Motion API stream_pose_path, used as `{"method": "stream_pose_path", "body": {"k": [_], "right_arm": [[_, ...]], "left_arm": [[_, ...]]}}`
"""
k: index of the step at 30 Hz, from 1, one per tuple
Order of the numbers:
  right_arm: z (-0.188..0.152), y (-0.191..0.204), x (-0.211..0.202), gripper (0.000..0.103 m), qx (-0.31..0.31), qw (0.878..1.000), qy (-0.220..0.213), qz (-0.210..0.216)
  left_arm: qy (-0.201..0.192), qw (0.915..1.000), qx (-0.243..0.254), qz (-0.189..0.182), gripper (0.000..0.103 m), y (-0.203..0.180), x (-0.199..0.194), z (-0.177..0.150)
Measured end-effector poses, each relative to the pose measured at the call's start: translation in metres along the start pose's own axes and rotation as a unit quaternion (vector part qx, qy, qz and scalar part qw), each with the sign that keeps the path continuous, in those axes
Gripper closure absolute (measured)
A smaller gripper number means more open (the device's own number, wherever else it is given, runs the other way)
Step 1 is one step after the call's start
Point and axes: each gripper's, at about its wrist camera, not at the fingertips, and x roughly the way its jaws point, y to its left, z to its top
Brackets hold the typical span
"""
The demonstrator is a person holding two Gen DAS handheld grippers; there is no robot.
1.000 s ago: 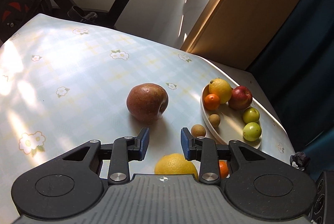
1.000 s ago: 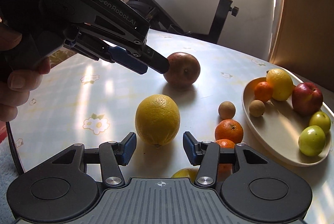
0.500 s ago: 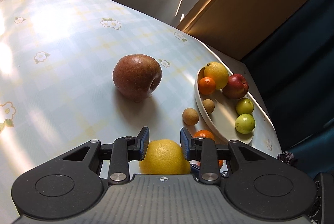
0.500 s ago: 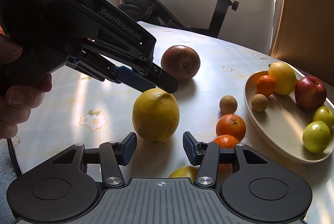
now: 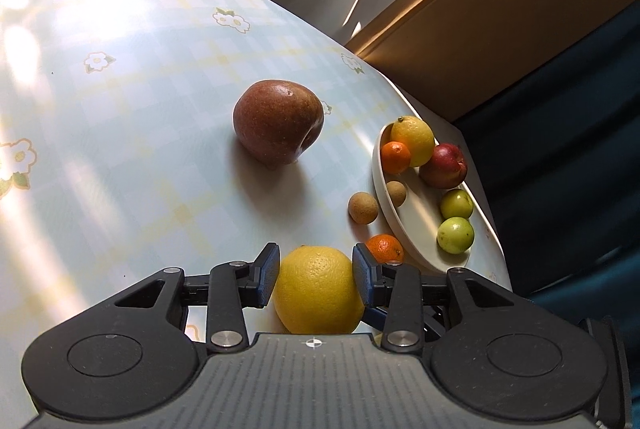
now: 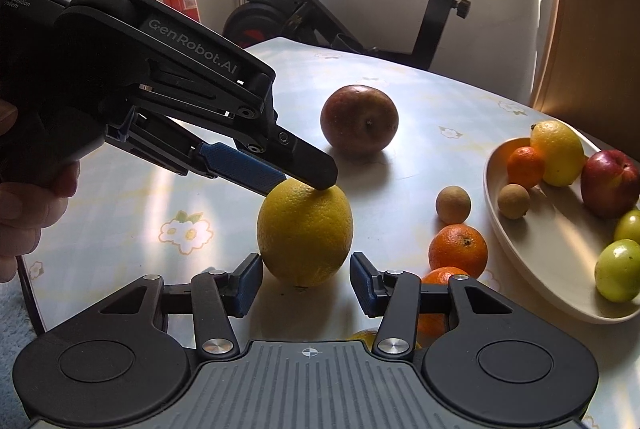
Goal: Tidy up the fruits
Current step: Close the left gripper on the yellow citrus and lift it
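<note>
Item, table (image 5: pixel 120 109) with a flowered check cloth, bearing loose fruit and one plate (image 6: pixel 540 249) at its right edge. We recorded a large yellow citrus (image 6: pixel 305 233) standing on the cloth near the front, between the two tools. The left gripper (image 5: pixel 314 269), held in a hand (image 6: pixel 24 209), slanted down onto the top of this citrus; its jaws had just been opening and straddled the fruit, released rather than clenched, though we could not tell whether a pad brushed the peel. The right gripper (image 6: pixel 306 269) sat low before the same citrus, jaws parted and empty, both pads clear of the peel. Behind the citrus, well apart, lay a big brown-red apple (image 5: pixel 278 121). To the right on the cloth we counted a small brown fruit (image 6: pixel 453 205) just beside the plate, and two mandarins (image 6: pixel 458 251), the nearer one partly hidden behind the right gripper. On the plate we listed a lemon (image 6: pixel 558 153), a small mandarin (image 6: pixel 525 167) touching it, a red apple (image 6: pixel 610 183), a second brown fruit (image 6: pixel 513 201) and two green fruits (image 6: pixel 618 271). An exercise bike (image 6: pixel 280 9) stood beyond the table.
</note>
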Motion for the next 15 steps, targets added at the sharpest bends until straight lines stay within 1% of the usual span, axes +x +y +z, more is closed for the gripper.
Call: {"method": "stream_pose_path", "body": {"k": [4,8,10,12,14,15], "right_arm": [[0.0001,-0.0007,0.0006,0.059,0.004,1.0,-0.002,0.002],[-0.0008,-0.001,0.0009,0.059,0.009,1.0,-0.003,0.005],[-0.0018,-0.0022,0.0008,0.059,0.011,1.0,-0.003,0.006],[-0.0022,-0.0043,0.0006,0.059,0.014,1.0,-0.004,0.008],[-0.0024,-0.0047,0.0001,0.059,0.017,1.0,-0.006,0.009],[-0.0025,-0.0044,-0.0004,0.06,0.017,1.0,-0.006,0.007]], "left_arm": [[-0.006,1.0,0.007,0.004,0.061,-0.003,0.0004,-0.0016],[-0.001,1.0,-0.005,0.003,0.06,-0.0016,0.001,-0.0003],[0.006,0.9999,-0.013,-0.002,0.054,0.0012,0.0029,-0.0008],[0.002,0.9999,-0.015,-0.001,0.052,0.0018,0.0035,-0.0022],[0.0,0.9999,-0.011,0.0,0.052,0.0003,0.0039,-0.0025],[0.001,0.9999,-0.011,-0.003,0.055,-0.0004,0.0045,-0.0026]]}}
